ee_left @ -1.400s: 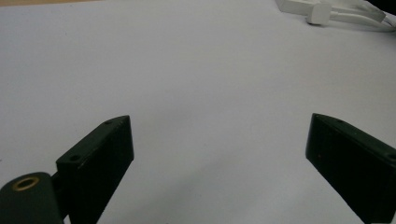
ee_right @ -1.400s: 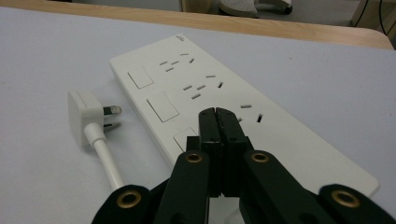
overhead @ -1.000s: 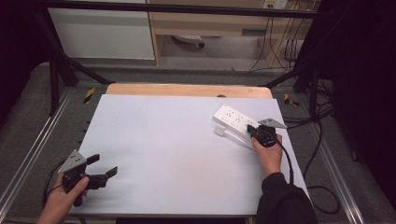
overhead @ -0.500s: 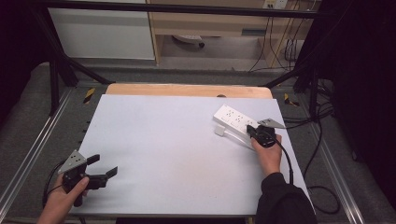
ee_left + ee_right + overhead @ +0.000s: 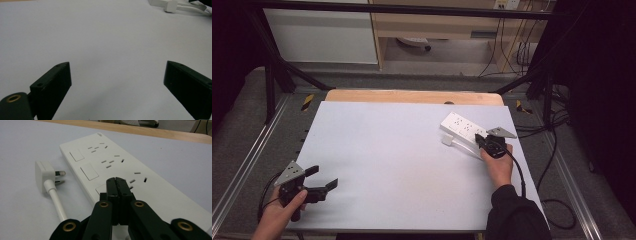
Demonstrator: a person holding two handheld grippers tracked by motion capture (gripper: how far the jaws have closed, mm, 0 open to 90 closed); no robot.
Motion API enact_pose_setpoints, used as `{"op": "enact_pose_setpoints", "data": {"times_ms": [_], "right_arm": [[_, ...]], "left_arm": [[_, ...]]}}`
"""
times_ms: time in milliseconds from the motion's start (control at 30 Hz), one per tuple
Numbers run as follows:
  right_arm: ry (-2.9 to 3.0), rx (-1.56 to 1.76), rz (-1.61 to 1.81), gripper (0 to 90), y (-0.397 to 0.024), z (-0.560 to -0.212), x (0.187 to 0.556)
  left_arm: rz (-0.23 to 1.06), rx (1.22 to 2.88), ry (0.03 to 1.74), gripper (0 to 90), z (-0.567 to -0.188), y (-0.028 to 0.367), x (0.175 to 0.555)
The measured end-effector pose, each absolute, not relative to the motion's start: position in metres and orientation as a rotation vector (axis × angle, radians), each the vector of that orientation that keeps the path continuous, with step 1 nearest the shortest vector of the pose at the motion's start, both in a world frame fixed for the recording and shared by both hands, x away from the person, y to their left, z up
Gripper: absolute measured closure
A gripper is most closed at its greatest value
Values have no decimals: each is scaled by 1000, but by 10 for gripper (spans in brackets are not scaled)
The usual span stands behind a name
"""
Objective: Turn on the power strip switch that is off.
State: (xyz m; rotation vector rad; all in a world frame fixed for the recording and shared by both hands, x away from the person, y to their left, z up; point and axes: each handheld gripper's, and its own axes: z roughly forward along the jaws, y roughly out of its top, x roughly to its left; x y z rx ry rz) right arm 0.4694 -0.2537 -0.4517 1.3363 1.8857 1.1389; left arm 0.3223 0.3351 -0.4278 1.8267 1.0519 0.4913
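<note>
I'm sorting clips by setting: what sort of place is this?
Probably a lab or workshop recording station: a white-topped table inside a black metal frame, loose cables on the grey floor beside it, and a white power strip as the work piece.

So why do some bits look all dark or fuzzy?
High view: table lit, surroundings black. Left gripper view: the jaws near the lens look soft, a faint shadow lies under them. Right gripper view: power strip sharp, gripper links at the bottom blurred.
</note>
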Motion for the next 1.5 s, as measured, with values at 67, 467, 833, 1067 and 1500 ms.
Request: {"op": "enact_pose_setpoints", "data": {"times_ms": [67, 467, 833, 1067, 1500], "right_arm": [[1885, 1339, 1143, 900, -254, -452, 470], [1884, 1339, 1148, 900, -254, -452, 470], [1887, 1331, 1149, 900, -254, -453, 469], [1889, 1340, 1150, 900, -257, -455, 469], [1885, 1357, 1144, 900, -256, -453, 470]], "left_arm": [[491, 1827, 1051, 78, -428, 335, 322], [488, 1829, 1051, 78, -428, 335, 322], [492, 1833, 1050, 78, -428, 334, 322], [492, 1835, 1047, 78, -428, 334, 322], [489, 1841, 1048, 78, -428, 334, 322]]}}
